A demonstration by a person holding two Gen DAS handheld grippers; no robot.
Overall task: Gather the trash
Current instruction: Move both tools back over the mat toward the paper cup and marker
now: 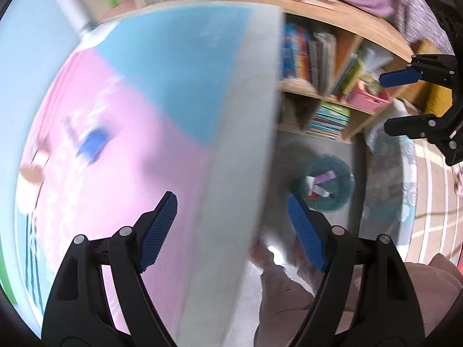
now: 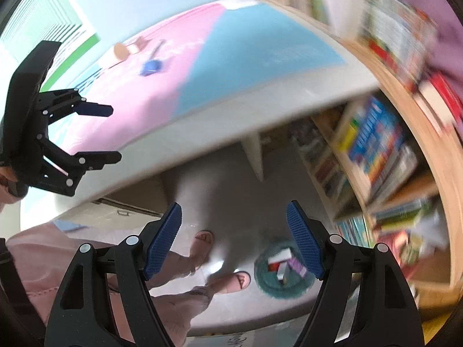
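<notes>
- Both tools are empty: the left gripper [image 1: 231, 228] has its jaws spread wide with nothing between them, and the right gripper [image 2: 234, 240] is just as open and holds nothing.
- Trash left to collect lies on the pink-and-blue table [image 2: 260, 92]: a blue scrap [image 2: 150, 68] and a tan cup-like piece [image 2: 120, 50], near each other toward the far side. Blur hides what they are exactly.
- The teal bin [image 2: 269, 286] sits on the floor beside the table, below the right gripper, with several wrappers [image 2: 285, 263] inside.
- My judgement: the next move is to reach back over the tabletop. Steady the tool first, come down over the blue scrap and close squarely on it.
- The table edge [image 1: 246, 144] lies between bin and trash, so lift clear of it.
- The bookshelf [image 2: 376, 144] stands just beside the bin, and the person's feet [image 2: 202, 245] are near it on the floor.
</notes>
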